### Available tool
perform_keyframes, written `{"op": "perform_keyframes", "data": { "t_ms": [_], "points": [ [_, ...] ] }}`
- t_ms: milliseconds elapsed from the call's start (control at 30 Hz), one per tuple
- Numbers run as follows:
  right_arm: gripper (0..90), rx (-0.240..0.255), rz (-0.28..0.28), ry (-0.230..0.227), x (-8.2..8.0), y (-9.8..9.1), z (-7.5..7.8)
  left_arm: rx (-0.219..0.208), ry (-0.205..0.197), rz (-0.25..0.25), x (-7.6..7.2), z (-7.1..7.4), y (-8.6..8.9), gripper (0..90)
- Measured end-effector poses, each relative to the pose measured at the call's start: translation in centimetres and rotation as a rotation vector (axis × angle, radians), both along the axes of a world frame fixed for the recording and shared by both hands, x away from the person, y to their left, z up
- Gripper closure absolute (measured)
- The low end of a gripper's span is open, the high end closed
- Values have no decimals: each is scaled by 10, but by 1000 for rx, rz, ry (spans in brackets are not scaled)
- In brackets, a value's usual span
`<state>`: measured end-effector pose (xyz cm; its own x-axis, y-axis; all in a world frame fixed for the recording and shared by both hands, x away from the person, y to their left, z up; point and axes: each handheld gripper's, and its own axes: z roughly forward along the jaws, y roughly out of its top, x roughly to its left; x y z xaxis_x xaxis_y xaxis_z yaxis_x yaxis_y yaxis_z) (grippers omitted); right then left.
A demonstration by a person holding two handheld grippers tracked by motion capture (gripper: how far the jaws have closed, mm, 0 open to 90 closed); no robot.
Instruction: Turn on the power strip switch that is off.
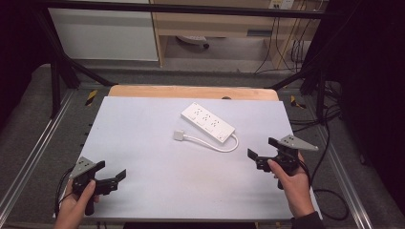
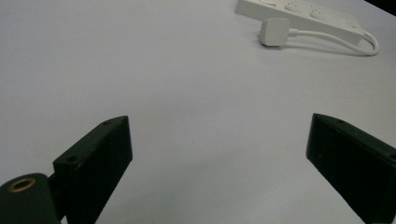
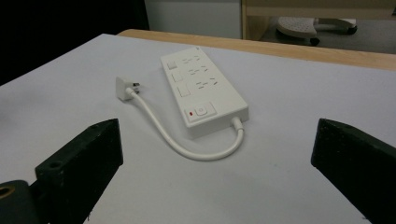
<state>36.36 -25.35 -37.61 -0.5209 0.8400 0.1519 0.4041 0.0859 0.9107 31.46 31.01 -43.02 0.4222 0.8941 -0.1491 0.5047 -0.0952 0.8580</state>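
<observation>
A white power strip point(image 1: 208, 122) lies flat on the pale table mat point(image 1: 143, 143), with a short white cable point(image 1: 212, 143) curling back to its white plug point(image 1: 179, 135). The strip point(image 3: 201, 91) and plug point(image 3: 125, 87) lie ahead of my right gripper point(image 3: 217, 154), whose jaws stand wide apart and hold nothing. My right gripper point(image 1: 264, 148) hovers near the mat's right edge. Near the front left corner my left gripper point(image 1: 111, 170) is open and holds nothing. From the left gripper point(image 2: 219, 154), the strip point(image 2: 299, 14) and plug point(image 2: 274, 31) lie far off at upper right.
The mat covers a wooden tabletop point(image 1: 191, 90) inside a black metal frame point(image 1: 57, 71). Cables point(image 1: 329, 129) trail over the floor at the right. A wooden shelf unit point(image 1: 215, 28) stands behind the table.
</observation>
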Motion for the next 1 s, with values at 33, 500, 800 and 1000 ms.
{"op": "perform_keyframes", "data": {
  "t_ms": [33, 500, 800, 1000],
  "points": [
    [25, 0, 0, 0, 0, 0, 0, 0, 1, 0, 0, 0, 0, 69],
    [23, -16, -1, -37, 16, 4, 23, 4, 10, -4, 0, -1, 0, 68],
    [29, -14, 3, -52, 34, 9, 38, 4, 13, -4, 0, -1, -1, 68],
    [38, -5, -8, -69, 49, 14, 45, 3, 15, -4, 1, -2, -1, 68]
  ]
}}
